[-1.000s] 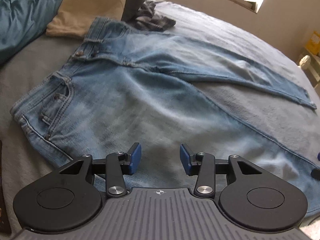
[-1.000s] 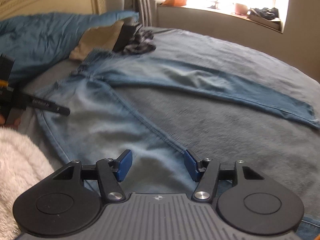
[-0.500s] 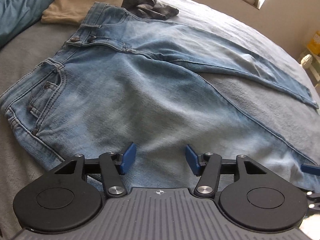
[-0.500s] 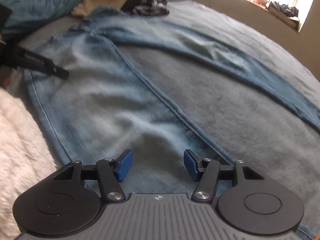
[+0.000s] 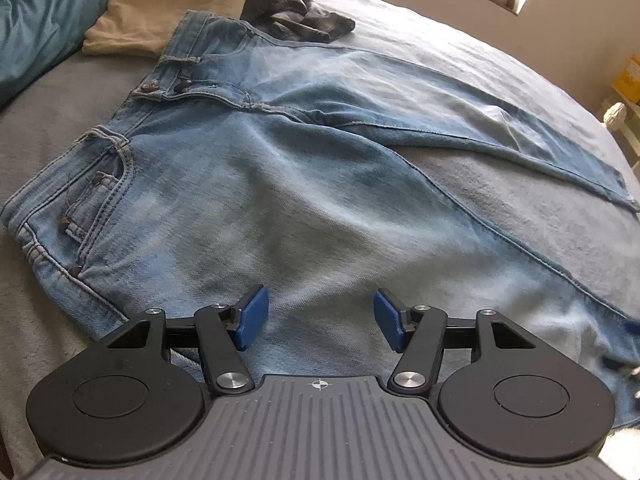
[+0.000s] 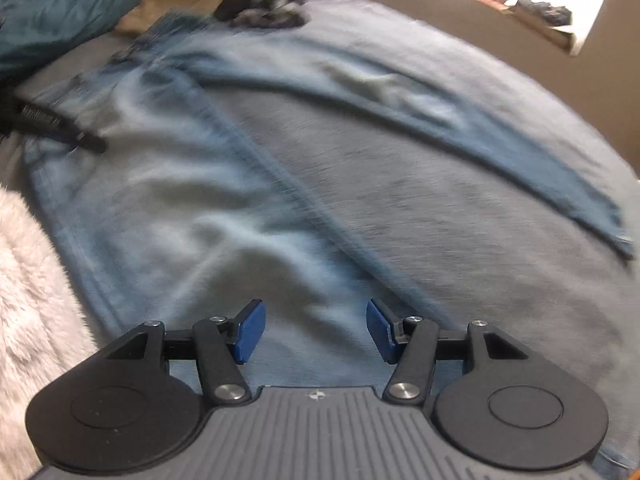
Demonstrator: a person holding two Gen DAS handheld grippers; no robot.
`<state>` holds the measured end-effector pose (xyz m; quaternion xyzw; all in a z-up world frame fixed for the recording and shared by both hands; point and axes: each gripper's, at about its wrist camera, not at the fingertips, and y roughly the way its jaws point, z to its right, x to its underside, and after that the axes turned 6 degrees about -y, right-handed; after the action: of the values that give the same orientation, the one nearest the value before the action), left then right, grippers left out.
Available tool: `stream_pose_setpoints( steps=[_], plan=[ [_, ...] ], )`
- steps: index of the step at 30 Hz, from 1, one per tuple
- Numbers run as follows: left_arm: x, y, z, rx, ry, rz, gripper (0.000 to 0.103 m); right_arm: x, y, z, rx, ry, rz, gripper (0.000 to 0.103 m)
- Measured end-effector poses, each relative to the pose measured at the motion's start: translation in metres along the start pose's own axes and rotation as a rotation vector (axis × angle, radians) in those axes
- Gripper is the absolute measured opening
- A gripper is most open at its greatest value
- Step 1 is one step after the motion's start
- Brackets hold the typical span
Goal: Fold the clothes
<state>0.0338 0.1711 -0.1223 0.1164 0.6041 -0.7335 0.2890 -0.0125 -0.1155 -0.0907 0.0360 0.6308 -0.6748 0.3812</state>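
Note:
A pair of light blue jeans lies flat on the bed, waistband at the left, the two legs spread apart toward the right. My left gripper hovers over the near thigh, open, with only denim beneath its blue pads. The right wrist view is blurred. In it the jeans fill the left half, and my right gripper hangs open over the near leg, close to its inner seam. Nothing is pinched in either gripper. The left gripper's dark finger shows at the left edge over the hip.
The grey blanket covers the bed. Beyond the waistband lie a tan garment, a dark crumpled garment and a teal duvet. A white fluffy fabric sits at the near left. A window sill runs along the far wall.
The left gripper's jaws have spread wider and it has come closer to the thigh. The right gripper has sunk toward the near leg and tipped downward.

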Motion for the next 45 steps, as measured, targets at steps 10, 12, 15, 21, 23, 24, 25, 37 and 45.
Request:
stream_pose_setpoints(
  steps=[10,12,15,21,23,24,25,37,45],
  plan=[
    [0.001,-0.005,0.003,-0.017,0.002,0.014,0.058,0.006,-0.161,0.097,0.328,-0.110,0.160,0.059],
    [0.002,-0.007,0.004,-0.021,0.006,0.017,0.058,0.004,-0.185,0.097,0.301,-0.207,0.169,0.060],
    [0.002,-0.011,0.005,-0.026,0.011,0.026,0.059,0.000,-0.199,0.084,0.168,-0.298,0.184,0.060],
    [0.000,-0.023,0.004,-0.041,0.018,0.069,0.059,-0.001,-0.125,0.018,-0.229,-0.130,0.266,0.061],
    [-0.001,-0.024,0.001,-0.052,0.015,0.074,0.059,-0.006,-0.085,-0.006,-0.243,-0.046,0.252,0.061],
    [-0.001,-0.024,0.001,-0.059,0.015,0.075,0.059,-0.009,-0.068,-0.013,-0.221,-0.008,0.235,0.060],
    [-0.001,-0.024,0.000,-0.068,0.016,0.076,0.059,-0.014,-0.055,-0.017,-0.193,0.022,0.228,0.060],
    [0.002,-0.003,-0.007,-0.106,0.011,0.019,0.059,-0.035,0.030,-0.039,-0.070,0.071,0.086,0.055],
    [0.001,0.000,-0.005,-0.114,0.027,0.015,0.063,-0.026,0.052,-0.054,-0.023,0.033,0.029,0.056]
  ],
)
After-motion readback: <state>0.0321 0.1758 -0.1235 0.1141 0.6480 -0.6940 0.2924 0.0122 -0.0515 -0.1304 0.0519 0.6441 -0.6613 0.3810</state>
